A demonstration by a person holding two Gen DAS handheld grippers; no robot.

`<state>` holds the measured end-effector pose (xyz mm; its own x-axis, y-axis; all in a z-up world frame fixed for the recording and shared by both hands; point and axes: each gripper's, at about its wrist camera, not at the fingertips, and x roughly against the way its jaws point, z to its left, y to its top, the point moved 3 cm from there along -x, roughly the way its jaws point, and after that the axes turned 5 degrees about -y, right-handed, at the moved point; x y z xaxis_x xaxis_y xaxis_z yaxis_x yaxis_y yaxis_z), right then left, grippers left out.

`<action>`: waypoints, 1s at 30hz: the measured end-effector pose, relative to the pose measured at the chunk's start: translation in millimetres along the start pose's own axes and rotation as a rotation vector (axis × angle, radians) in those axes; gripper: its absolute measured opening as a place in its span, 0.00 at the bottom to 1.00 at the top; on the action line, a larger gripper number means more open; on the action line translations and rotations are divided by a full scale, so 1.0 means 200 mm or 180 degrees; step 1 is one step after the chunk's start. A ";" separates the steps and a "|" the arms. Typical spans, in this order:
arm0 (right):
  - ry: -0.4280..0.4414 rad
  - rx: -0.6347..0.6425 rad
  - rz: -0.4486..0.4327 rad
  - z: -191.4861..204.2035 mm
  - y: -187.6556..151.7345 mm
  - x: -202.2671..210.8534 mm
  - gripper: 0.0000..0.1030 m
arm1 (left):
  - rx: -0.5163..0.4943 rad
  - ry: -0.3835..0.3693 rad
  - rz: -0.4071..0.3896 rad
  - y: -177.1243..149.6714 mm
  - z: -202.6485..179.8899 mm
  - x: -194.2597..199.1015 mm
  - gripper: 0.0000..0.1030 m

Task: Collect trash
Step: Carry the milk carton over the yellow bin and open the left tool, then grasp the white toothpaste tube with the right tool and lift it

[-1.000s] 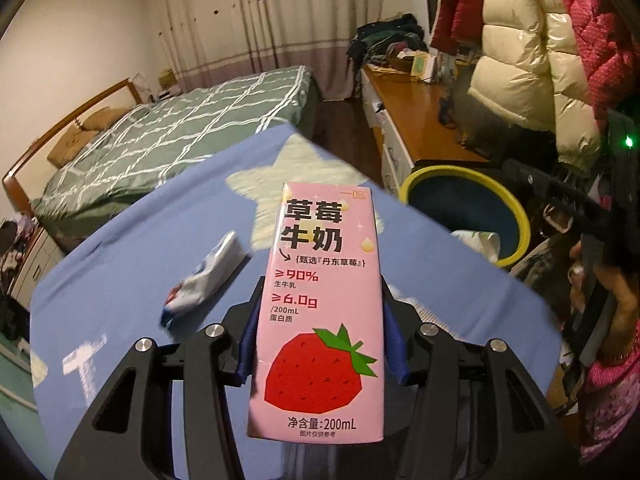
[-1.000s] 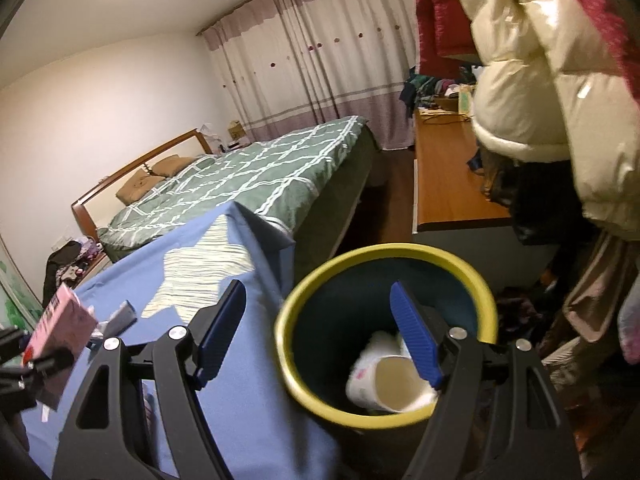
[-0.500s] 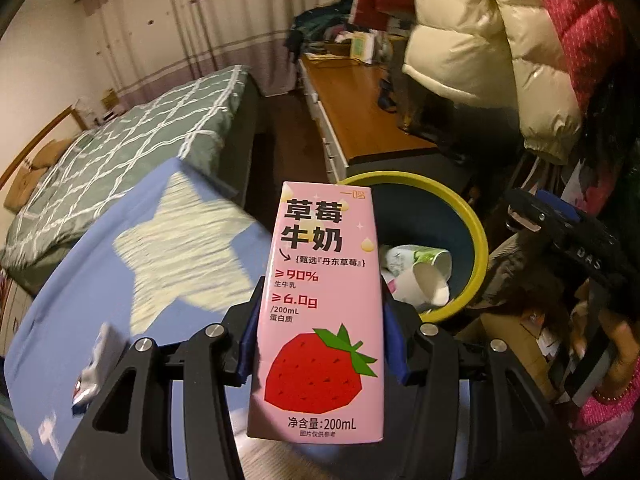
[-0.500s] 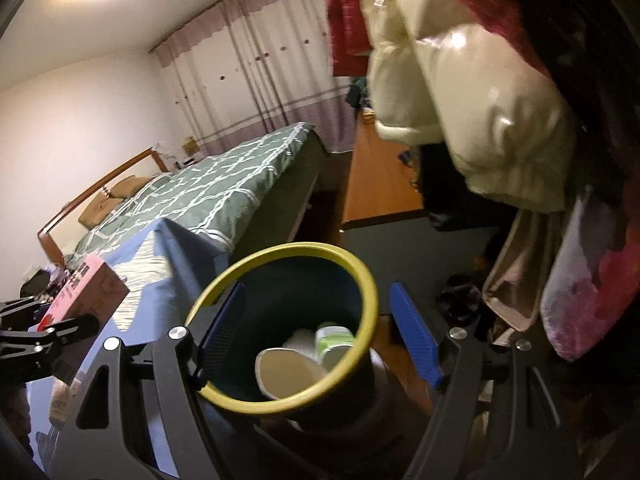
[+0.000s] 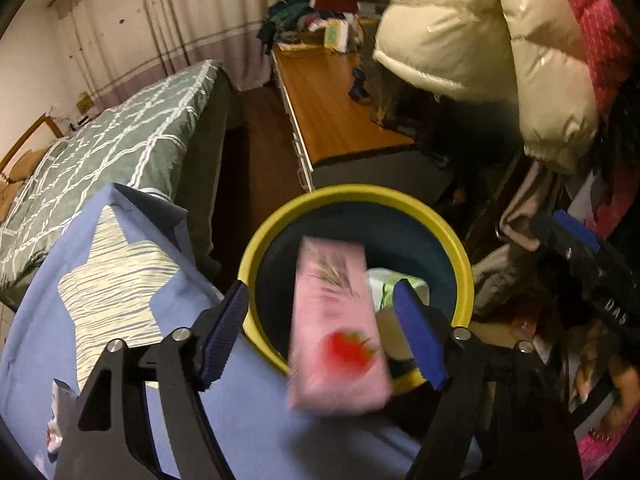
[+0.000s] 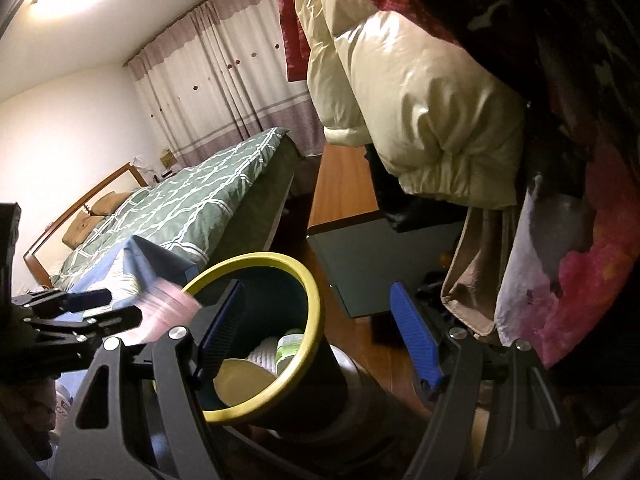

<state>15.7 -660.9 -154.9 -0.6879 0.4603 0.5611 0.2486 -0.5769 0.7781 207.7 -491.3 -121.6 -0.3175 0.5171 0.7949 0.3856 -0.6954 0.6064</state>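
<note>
A pink strawberry-milk carton (image 5: 336, 328), blurred, hangs loose between the jaws of my left gripper (image 5: 320, 300), which are opening; neither blue pad touches it. It is right above the near rim of the yellow-rimmed dark bin (image 5: 280, 216). The right wrist view shows the same carton (image 6: 168, 308) at the bin's (image 6: 312, 292) left edge, just off the left gripper (image 6: 108, 306). Inside the bin lie a paper cup (image 6: 244, 380) and a green-and-white cup (image 5: 396, 284). My right gripper (image 6: 316, 300) is open and holds nothing, above the bin's right side.
A blue cloth with a pale star (image 5: 120, 280) covers the table left of the bin, with a small wrapper (image 5: 60, 412) lying on it. A green bed (image 5: 120, 140), a wooden desk (image 5: 332, 112) and hanging puffy jackets (image 5: 480, 52) crowd round the bin.
My left gripper swung right from over the table to over the bin and let go of the carton, which now drops blurred. The right gripper drifted right past the bin.
</note>
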 end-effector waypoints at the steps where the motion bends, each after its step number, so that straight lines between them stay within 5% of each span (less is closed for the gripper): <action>1: -0.0001 0.0003 0.0003 0.01 0.00 0.00 0.69 | 0.0011 -0.0014 -0.0024 0.00 0.00 0.02 0.72; 11: 0.0100 0.0141 0.0068 0.13 -0.03 0.02 0.69 | 0.0372 0.0070 -0.0486 -0.15 0.23 0.43 0.81; 17: 0.0223 0.0376 0.0087 0.33 -0.06 0.05 0.69 | 0.0804 0.0362 -0.0846 -0.40 0.54 0.77 0.83; 22: 0.0442 0.0641 0.0108 0.57 -0.06 0.09 0.69 | 0.1046 0.0968 -0.1158 -0.69 0.82 1.06 0.87; 30: 0.1193 0.1214 0.0506 1.13 -0.09 0.09 0.69 | 0.1511 0.1837 -0.1216 -1.17 1.26 1.29 0.88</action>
<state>152.8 -489.1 -94.4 -0.8000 0.0760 0.5951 0.5502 -0.3026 0.7783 253.7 -69.4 -53.7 -0.8441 0.2479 0.4755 0.4442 -0.1735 0.8790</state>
